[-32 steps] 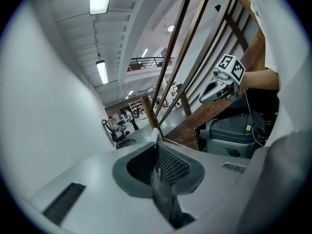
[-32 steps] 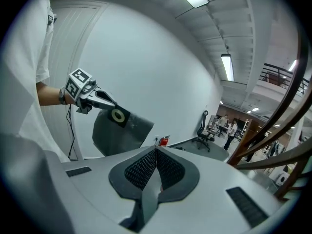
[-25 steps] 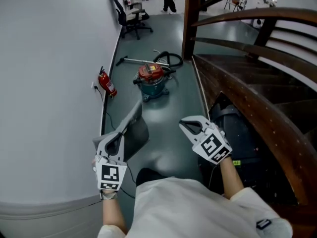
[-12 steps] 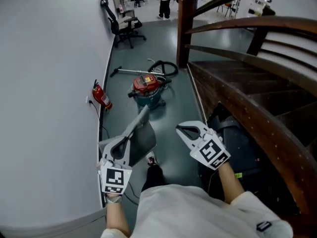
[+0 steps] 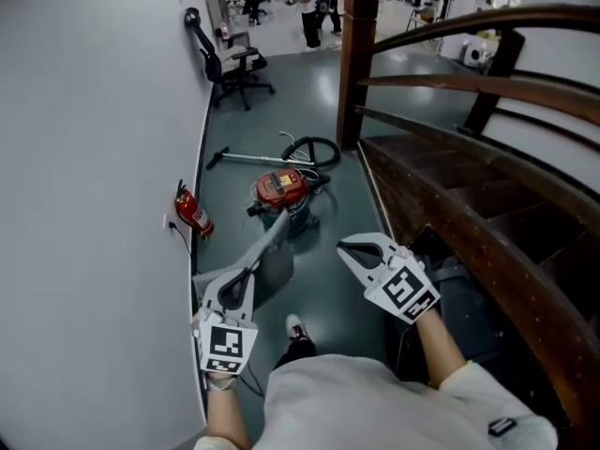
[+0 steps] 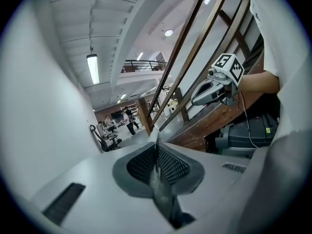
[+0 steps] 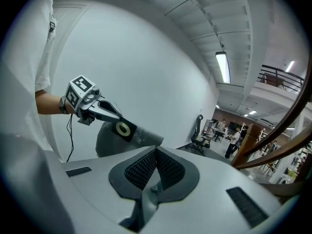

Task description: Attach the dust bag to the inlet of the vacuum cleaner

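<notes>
Head view shows the vacuum cleaner [image 5: 283,192] on the floor of a narrow passage, between the white wall [image 5: 84,157] and the wooden staircase [image 5: 450,204] – well apart from both grippers. The left gripper [image 5: 244,277] has its jaws pressed together on the dust bag [image 5: 272,262], and the grey bag hangs forward from it above the floor. In the right gripper view the grip seems to sit at the black cardboard collar [image 7: 122,128] with its round hole. The right gripper [image 5: 349,247] is closed on nothing and hovers beside the bag.

I cannot make out the inlet from here, so the side of approach is only a guess. I see three risks. The bag is pinched at one thin edge only, so it may swing or slip, and the collar may meet the inlet crooked. The hose [image 5: 314,148] and the wand [image 5: 246,157] lie just behind the cleaner and can catch the bag. The right jaws must also open first – otherwise nothing steadies the collar.
</notes>
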A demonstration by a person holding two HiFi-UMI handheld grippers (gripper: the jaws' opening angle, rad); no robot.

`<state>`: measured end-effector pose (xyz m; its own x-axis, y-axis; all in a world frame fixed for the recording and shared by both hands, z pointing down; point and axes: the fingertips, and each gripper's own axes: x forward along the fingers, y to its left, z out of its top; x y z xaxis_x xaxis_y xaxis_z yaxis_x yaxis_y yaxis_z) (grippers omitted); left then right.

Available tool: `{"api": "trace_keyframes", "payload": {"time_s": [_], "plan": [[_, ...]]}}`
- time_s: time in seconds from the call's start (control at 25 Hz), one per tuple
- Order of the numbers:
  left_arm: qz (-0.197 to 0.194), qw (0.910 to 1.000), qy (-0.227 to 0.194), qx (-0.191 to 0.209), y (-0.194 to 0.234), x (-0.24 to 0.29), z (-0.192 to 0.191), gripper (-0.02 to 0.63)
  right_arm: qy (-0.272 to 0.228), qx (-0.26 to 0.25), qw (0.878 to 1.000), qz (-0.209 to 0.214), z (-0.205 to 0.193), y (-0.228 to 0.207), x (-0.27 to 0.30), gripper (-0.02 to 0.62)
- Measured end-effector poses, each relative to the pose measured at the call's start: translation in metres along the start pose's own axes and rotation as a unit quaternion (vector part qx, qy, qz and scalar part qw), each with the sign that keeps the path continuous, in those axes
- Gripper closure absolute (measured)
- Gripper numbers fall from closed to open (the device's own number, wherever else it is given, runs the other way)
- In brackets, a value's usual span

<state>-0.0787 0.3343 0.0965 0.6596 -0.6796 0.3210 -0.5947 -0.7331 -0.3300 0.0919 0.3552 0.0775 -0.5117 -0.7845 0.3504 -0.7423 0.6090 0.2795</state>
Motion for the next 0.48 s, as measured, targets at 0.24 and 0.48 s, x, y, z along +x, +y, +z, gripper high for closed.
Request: {"api": "trace_keyframes", "payload": {"time_s": [0.24, 0.48], "plan": [[0.001, 0.9999, 0.006, -0.009, 0.058, 0.038, -0.007, 0.584, 0.006, 0.004, 1.0, 0.02, 0.012, -0.031, 0.061, 0.569], [0.006, 0.9998, 0.011, -0.013, 0.107, 0.07, -0.023, 0.584, 0.003, 0.022, 1.0, 0.022, 0.02, -0.058, 0.12, 0.568]]}}
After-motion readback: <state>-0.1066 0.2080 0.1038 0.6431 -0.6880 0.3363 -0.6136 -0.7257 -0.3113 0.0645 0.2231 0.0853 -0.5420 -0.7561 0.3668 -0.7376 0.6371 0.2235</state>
